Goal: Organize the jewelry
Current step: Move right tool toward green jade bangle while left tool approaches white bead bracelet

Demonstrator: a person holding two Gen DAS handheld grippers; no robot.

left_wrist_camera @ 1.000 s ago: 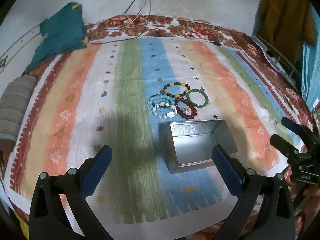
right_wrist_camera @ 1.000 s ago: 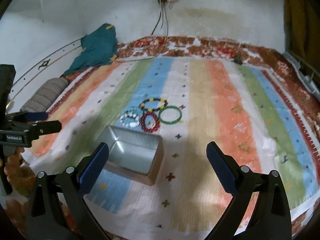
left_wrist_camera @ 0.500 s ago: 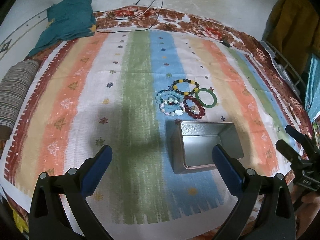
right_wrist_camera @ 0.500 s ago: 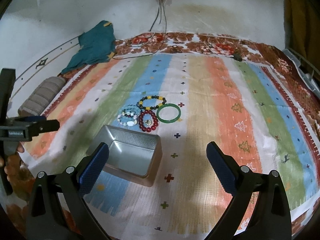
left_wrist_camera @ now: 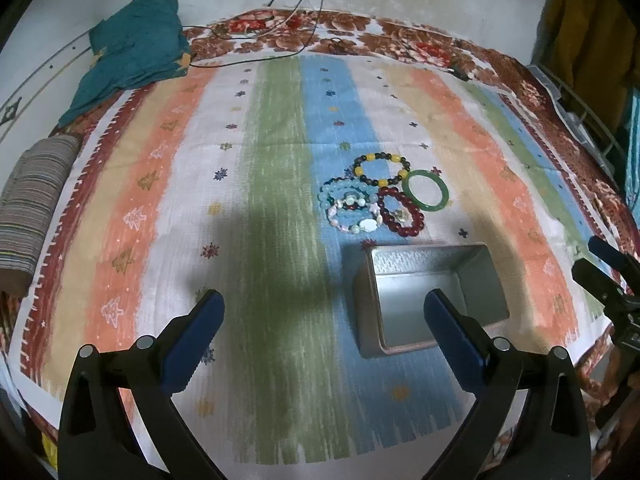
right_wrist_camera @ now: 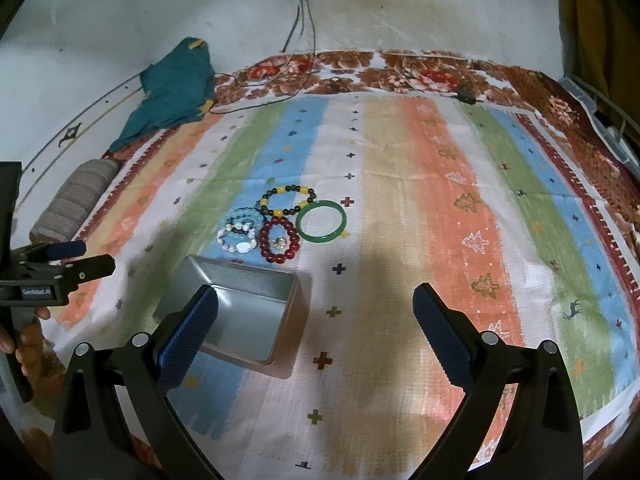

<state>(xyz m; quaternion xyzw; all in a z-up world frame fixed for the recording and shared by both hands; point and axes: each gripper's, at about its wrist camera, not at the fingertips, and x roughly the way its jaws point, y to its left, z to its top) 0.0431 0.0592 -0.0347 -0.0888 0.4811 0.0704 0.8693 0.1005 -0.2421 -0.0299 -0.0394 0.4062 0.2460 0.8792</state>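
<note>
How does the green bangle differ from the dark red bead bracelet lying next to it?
The green bangle is one smooth solid ring; the red bracelet is a string of round beads. The bangle's middle shows only cloth, while the red bracelet has a small pale charm lying inside it. The bangle sits farther from the metal tin than the red bracelet. Both lie flat on the striped cloth, outside the tin.

— What lies ahead of the left claw (left_wrist_camera: 324, 318)?

— Its blue fingers (left_wrist_camera: 196, 334) stand wide apart above a striped cloth (left_wrist_camera: 160, 184). An open metal tin (left_wrist_camera: 430, 300) sits by the right finger.

— And the jewelry?

— Just beyond the tin: a green bangle (left_wrist_camera: 426, 190), a dark red bead bracelet (left_wrist_camera: 400, 216), a yellow-and-black one (left_wrist_camera: 382, 168) and pale beaded ones (left_wrist_camera: 350, 208), clustered and touching.
</note>
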